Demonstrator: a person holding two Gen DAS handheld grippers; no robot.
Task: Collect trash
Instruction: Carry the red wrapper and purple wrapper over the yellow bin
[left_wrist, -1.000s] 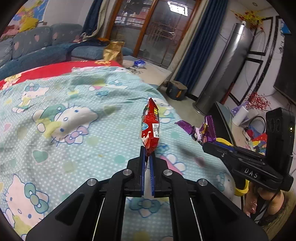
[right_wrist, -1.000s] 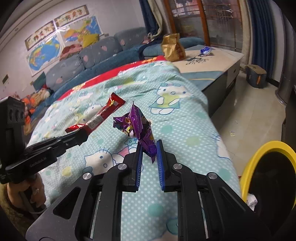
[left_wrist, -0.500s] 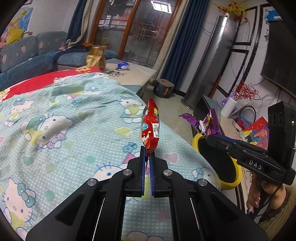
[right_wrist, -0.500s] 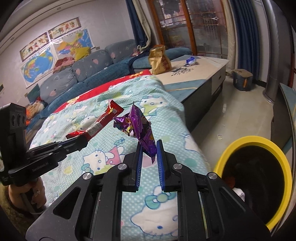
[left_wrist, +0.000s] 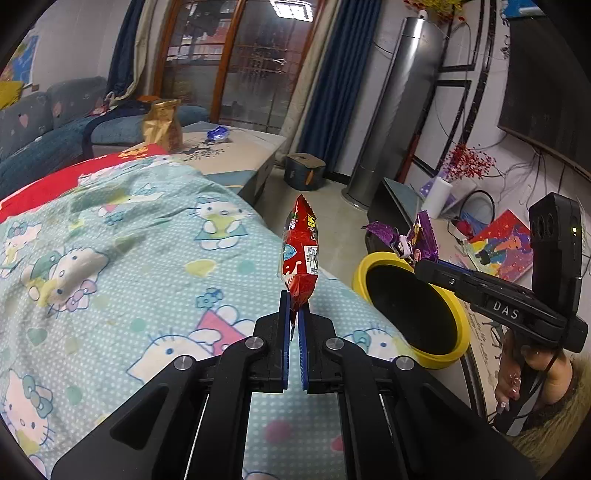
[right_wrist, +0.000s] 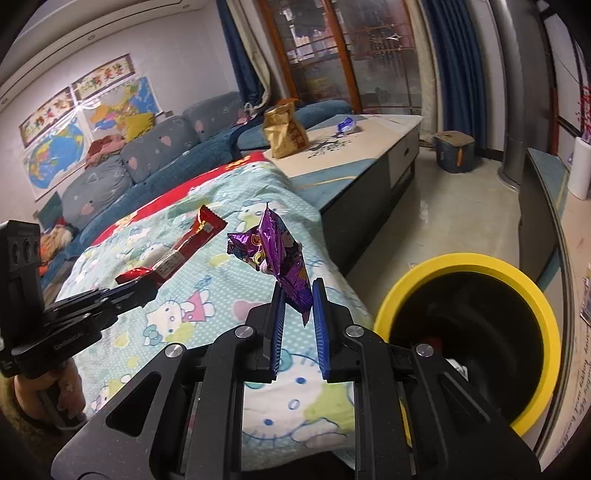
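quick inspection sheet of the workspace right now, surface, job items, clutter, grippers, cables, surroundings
surface: bed with cartoon-cat sheet, nothing lying on the visible part
job's things: red wrapper and purple wrapper, both held in the air; yellow-rimmed bin on the floor beside the bed, some trash inside
clutter: gold bag and blue wrapper on the low table
grippers: left gripper shut on red wrapper; right gripper shut on purple wrapper, near the bin
cables: tangled wires along the wall under the TV
surroundings: sofa, wall maps, blue curtains, tower air conditioner
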